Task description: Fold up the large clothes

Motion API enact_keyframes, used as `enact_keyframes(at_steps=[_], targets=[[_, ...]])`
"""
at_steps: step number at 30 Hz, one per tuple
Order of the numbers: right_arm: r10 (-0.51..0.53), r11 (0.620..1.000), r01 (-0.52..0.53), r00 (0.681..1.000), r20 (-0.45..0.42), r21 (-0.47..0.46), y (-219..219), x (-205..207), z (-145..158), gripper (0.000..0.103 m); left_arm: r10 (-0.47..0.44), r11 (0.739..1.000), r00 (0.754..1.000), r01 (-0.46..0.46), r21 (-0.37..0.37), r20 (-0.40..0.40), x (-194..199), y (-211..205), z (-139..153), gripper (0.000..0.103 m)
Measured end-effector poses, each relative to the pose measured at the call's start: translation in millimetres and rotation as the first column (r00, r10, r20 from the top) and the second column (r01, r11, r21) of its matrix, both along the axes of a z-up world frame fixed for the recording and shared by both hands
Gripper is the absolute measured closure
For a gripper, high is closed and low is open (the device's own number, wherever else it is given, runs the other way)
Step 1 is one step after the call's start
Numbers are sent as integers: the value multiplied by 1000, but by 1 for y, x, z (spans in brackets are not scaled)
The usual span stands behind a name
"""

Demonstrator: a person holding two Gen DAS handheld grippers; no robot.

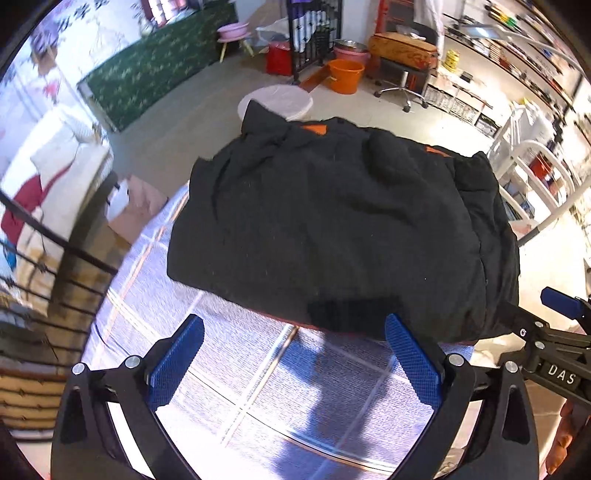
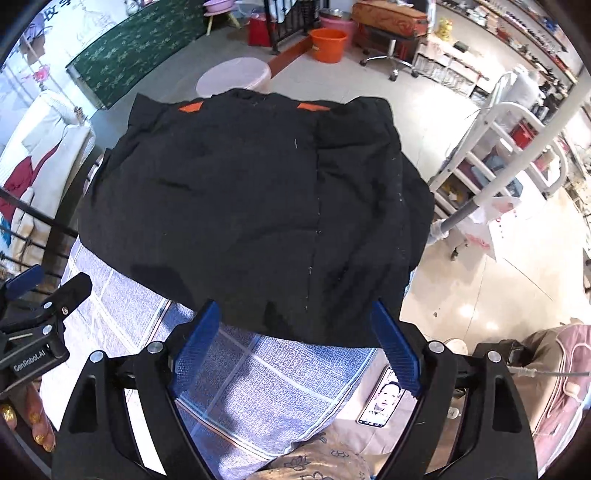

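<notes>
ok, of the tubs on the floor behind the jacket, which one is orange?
The orange bucket standing on the floor beside the office chair. The pink basin sits up on a small stool, and another pink basin stands behind the bucket.

White letters "DAS" stood on the black body of the right gripper, seen at the edge of the left wrist view. "GenRobot.AI" ran in white along the black body of the left gripper, seen in the right wrist view. Nothing else could be read.
</notes>
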State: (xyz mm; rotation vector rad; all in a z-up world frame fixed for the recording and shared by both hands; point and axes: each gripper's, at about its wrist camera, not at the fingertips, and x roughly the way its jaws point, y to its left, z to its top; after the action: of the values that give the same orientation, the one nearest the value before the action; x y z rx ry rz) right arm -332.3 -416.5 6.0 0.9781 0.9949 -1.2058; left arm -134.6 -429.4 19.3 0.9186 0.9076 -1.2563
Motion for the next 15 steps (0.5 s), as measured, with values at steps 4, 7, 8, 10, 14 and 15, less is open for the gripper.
enact_keyframes(at_steps=[4,7,8,10,14,15], targets=[[-68,998,68,997,28,-9,7,0,5,20,-84,996,994,83,20,72,-5,-1,-3,6],[-78,996,78,997,4,-30,7,4,10,20,-115,993,992,113,42,49,-4,-2,-6,6],[-76,997,76,997,1,-31,7,5,10,20,-121,992,992,120,47,24,-2,-2,-8,6],[-87,996,87,996,-10,-31,6,8,9,20,-146,987,989,146,64,-5,0,-4,-11,6],[-118,993,118,993,-5,-7,6,9,4,20,-178,981,983,175,85,33,4,-10,-16,6],[-123,992,123,992,-6,-2,6,10,3,20,-180,980,983,177,89,31,4,-11,-18,6]])
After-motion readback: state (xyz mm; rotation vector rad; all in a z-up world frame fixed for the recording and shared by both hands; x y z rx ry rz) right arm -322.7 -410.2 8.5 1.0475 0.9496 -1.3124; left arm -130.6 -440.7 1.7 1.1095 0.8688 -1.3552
